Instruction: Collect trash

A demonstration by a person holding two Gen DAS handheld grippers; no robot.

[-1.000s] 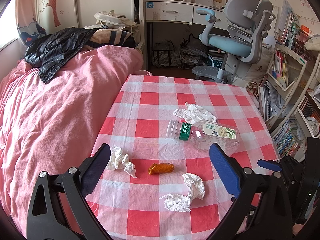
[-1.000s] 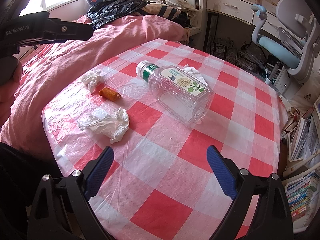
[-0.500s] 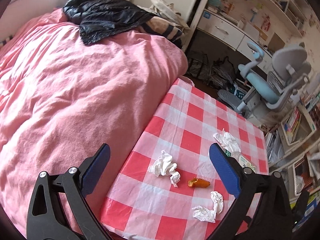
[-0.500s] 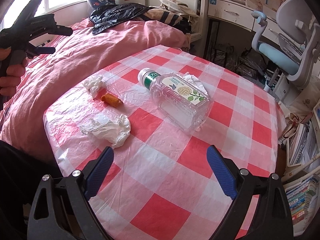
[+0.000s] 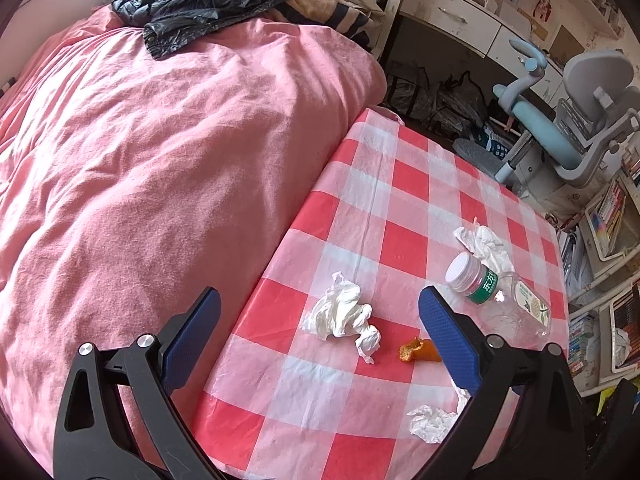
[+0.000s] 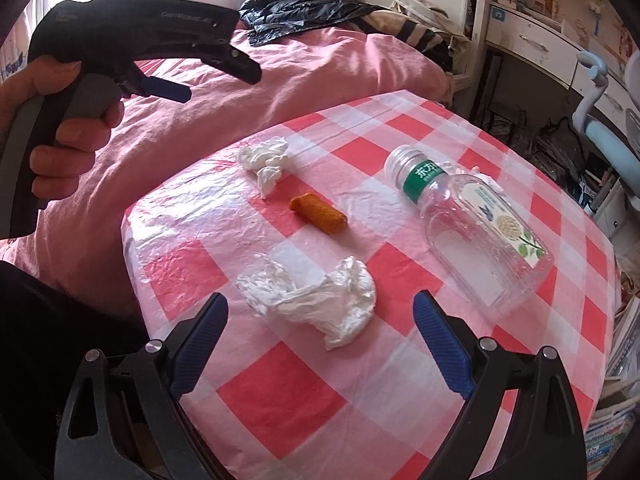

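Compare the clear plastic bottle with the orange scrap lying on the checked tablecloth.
The bottle is transparent, with a white cap and a green neck band; the orange scrap is opaque and rough-looking. The bottle is much larger than the scrap. The bottle carries a printed label; the scrap has none. Both lie on their sides on the checked tablecloth, untouched by either gripper.

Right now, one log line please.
left gripper: open, empty | right gripper: open, empty | table: three tissues, bottle, peel | collected: none
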